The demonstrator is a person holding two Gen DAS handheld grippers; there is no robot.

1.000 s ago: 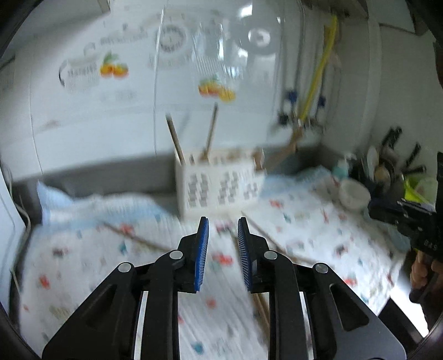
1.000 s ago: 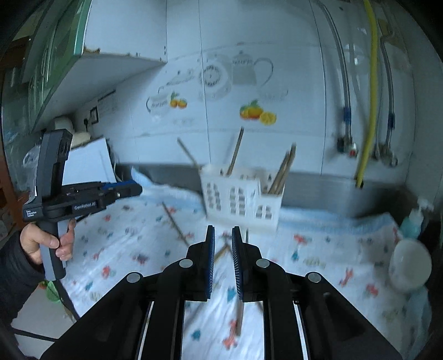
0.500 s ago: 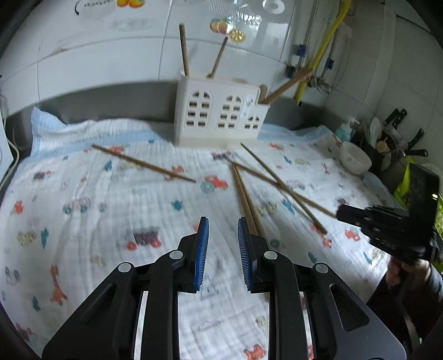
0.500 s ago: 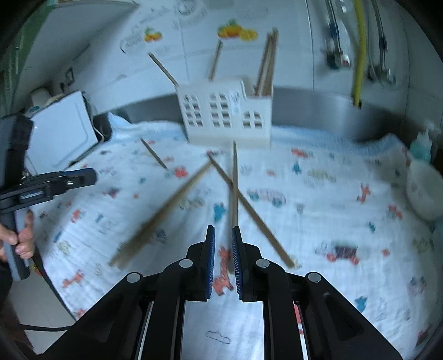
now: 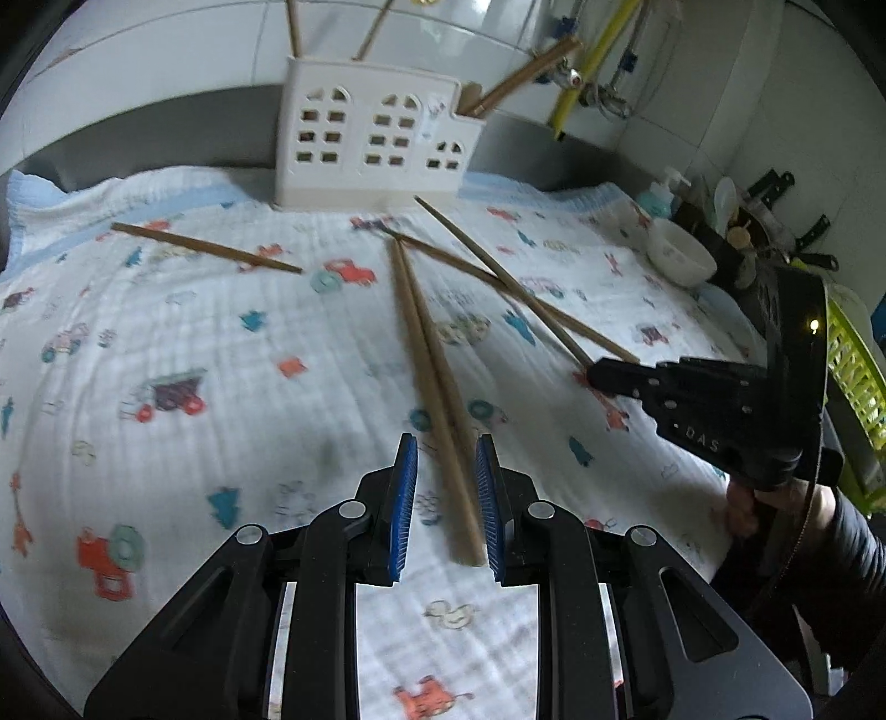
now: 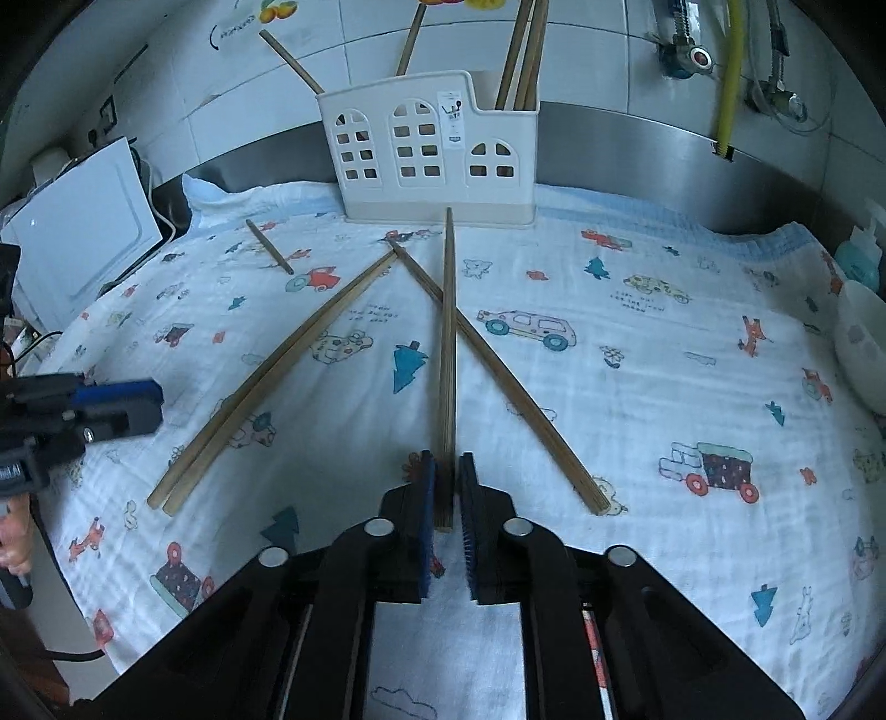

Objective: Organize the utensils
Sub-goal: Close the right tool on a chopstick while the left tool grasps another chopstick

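A white quilted cloth printed with small coloured cars and trees covers the tabletop up to the steel back edge. At the middle of that back edge stands a white plastic utensil holder shaped like a house with arched window cut-outs, with several brown wooden chopsticks upright in its compartments. More wooden chopsticks lie loose on the cloth in front of it: a pair lying side by side, two crossed chopsticks toward the right edge, and a single chopstick near the back left corner. The left claw is low over the cloth, its blue-padded jaws spread apart astride the near end of the pair without touching it. The right claw is narrowed around the near end of one crossed chopstick, though whether it is clamping cannot be told. A white bowl sits at the right edge.
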